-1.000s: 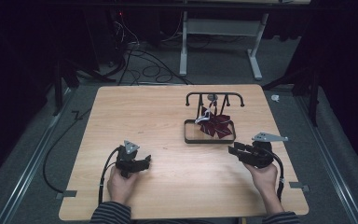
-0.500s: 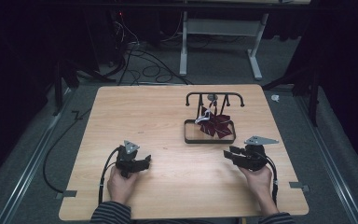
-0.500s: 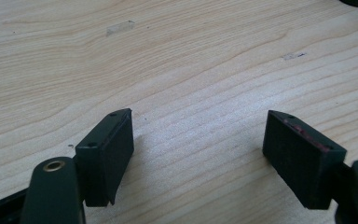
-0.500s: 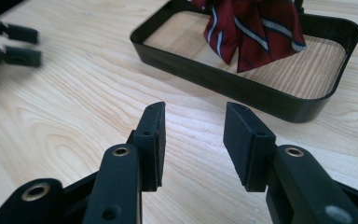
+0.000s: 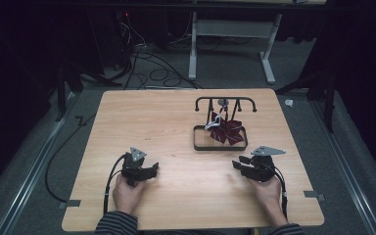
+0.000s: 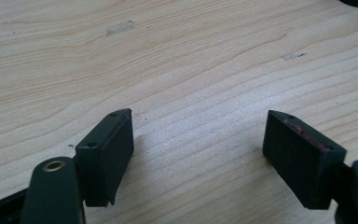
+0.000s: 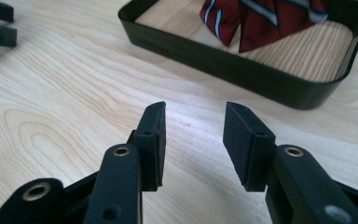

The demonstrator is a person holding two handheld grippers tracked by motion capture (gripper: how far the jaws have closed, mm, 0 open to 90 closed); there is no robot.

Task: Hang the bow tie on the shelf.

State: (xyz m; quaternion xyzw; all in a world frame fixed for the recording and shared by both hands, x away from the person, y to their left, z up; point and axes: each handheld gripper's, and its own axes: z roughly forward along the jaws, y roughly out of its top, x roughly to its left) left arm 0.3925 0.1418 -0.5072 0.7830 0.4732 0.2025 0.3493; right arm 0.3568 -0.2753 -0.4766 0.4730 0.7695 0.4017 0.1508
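- Since the earlier frame the right gripper point(image 5: 241, 164) has drawn back from beside the tray toward the person and sunk to the table; the left gripper point(image 5: 152, 168) has not shifted.
- Wooden table point(image 5: 142, 112): largely bare, both hands resting near its front edge.
- Black rack point(image 5: 224, 101): a hanging rail stands at the back of a shallow black tray point(image 5: 220, 147).
- Striped necktie point(image 5: 226, 130), dark red: it hangs from the rail, its bulk bunched in the tray; the right gripper view shows its folds point(image 7: 261, 18) against the tray floor.
- Right gripper: released, jaws partly apart, nothing between them, well short of the tray.
- Left gripper: released, jaws wide over bare wood, well apart from the rack.
- Judgement: the necktie appears hung and let go; the work looks finished or paused.
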